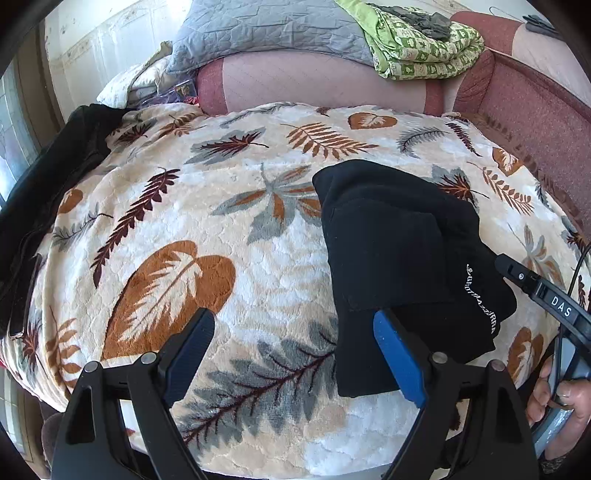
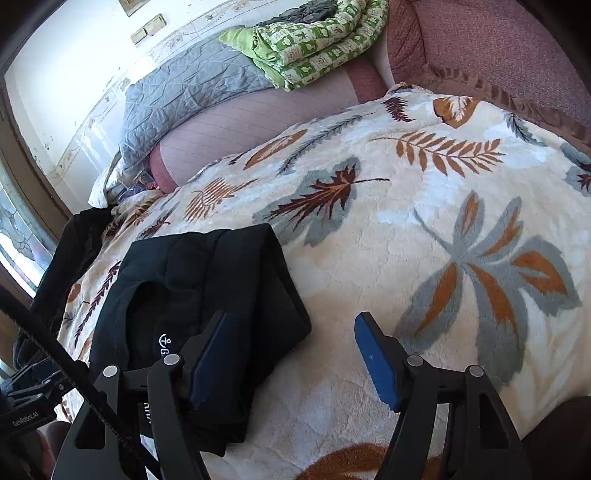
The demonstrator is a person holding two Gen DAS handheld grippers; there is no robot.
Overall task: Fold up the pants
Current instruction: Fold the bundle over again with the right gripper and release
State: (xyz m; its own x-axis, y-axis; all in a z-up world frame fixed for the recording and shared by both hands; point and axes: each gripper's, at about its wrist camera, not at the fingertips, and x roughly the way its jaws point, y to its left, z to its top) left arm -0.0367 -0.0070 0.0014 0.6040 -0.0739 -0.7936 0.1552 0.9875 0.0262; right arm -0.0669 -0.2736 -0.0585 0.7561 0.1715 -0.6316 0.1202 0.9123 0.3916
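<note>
The black pants lie folded into a compact bundle on the leaf-print blanket, white lettering showing near one edge. My left gripper is open and empty, its right finger over the bundle's near edge. In the right wrist view the pants lie at the lower left. My right gripper is open and empty, its left finger above the bundle's right side. The right gripper's body shows at the right edge of the left wrist view.
A dark garment lies along the blanket's left edge. At the back are a pink cushion, a grey quilt and a folded green patterned cloth. A maroon sofa arm bounds the right side.
</note>
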